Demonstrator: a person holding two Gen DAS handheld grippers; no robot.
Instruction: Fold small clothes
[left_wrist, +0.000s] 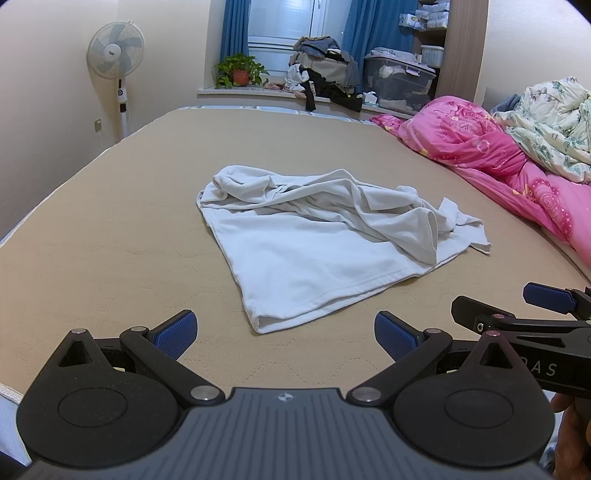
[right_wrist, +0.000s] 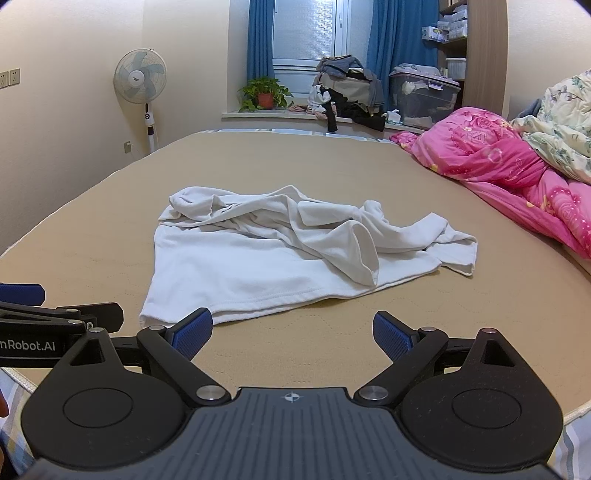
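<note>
A crumpled white garment (left_wrist: 317, 240) lies in the middle of the tan bed (left_wrist: 110, 266), its hemmed edge nearest me. It also shows in the right wrist view (right_wrist: 280, 254). My left gripper (left_wrist: 284, 334) is open and empty, held just short of the garment's near corner. My right gripper (right_wrist: 293, 334) is open and empty, with its left blue pad (right_wrist: 194, 332) close to the garment's near hem. The right gripper shows from the side in the left wrist view (left_wrist: 517, 314), and the left gripper shows at the left edge of the right wrist view (right_wrist: 55, 314).
A pink quilt (left_wrist: 498, 155) and a floral quilt (left_wrist: 554, 122) are heaped along the bed's right side. Beyond the bed's far end are a standing fan (left_wrist: 116, 51), a potted plant (left_wrist: 240, 70), a clothes pile (left_wrist: 325, 74) and a plastic storage bin (left_wrist: 399, 81).
</note>
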